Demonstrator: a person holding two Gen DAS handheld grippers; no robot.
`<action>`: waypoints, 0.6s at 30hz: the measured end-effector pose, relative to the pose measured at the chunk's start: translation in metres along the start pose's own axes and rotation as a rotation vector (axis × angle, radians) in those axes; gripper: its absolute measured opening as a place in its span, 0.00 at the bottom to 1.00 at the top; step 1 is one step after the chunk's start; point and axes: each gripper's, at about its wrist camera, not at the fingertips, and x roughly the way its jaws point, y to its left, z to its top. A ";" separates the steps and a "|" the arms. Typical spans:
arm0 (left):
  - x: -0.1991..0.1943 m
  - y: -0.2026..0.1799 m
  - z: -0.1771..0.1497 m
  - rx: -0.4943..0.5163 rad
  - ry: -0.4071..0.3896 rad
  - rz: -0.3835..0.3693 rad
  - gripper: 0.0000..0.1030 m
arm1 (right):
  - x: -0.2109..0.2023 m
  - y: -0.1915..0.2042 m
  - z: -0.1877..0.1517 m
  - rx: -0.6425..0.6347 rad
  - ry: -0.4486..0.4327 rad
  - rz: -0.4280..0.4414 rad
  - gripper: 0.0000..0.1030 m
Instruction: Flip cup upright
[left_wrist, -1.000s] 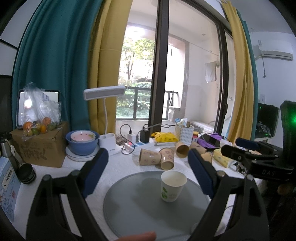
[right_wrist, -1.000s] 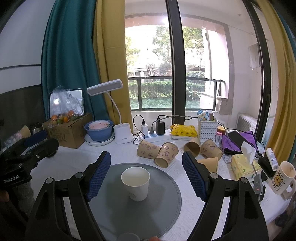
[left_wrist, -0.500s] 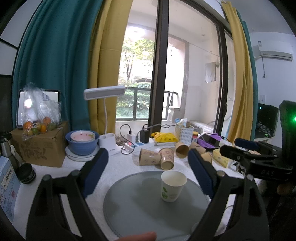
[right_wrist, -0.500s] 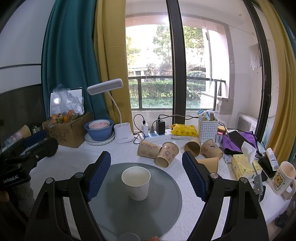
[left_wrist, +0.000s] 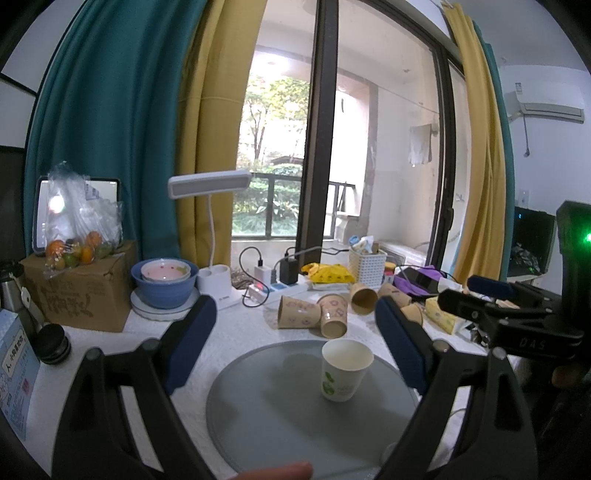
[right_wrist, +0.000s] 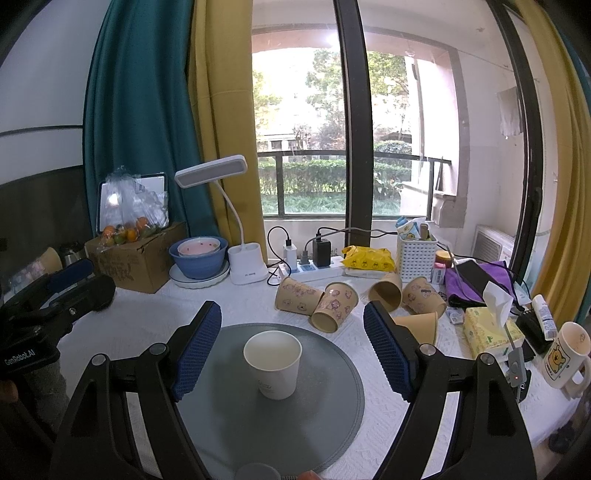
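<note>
A white paper cup (left_wrist: 345, 369) stands upright, mouth up, on a round grey mat (left_wrist: 280, 410). It also shows in the right wrist view (right_wrist: 273, 363) on the same mat (right_wrist: 332, 402). My left gripper (left_wrist: 295, 343) is open and empty, held back from the cup, which sits toward its right finger. My right gripper (right_wrist: 291, 347) is open and empty, with the cup between and beyond its blue pads. Each gripper shows at the edge of the other's view.
Several brown paper cups (right_wrist: 317, 302) lie on their sides behind the mat. A desk lamp (right_wrist: 243, 258), blue bowl (right_wrist: 199, 258), cardboard box (right_wrist: 136, 262), power strip (right_wrist: 310, 267), white basket (right_wrist: 415, 256), tissue pack (right_wrist: 487, 328) and mug (right_wrist: 565, 354) crowd the table.
</note>
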 end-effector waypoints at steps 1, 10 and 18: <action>0.000 0.000 0.000 0.000 0.000 0.000 0.86 | 0.000 0.000 0.000 0.000 0.000 0.001 0.80; -0.001 0.001 0.000 -0.002 -0.001 -0.001 0.86 | 0.000 0.003 -0.002 -0.002 0.003 0.001 0.80; -0.004 -0.002 -0.003 0.001 -0.014 -0.017 0.86 | 0.001 0.003 -0.001 -0.004 0.003 0.000 0.80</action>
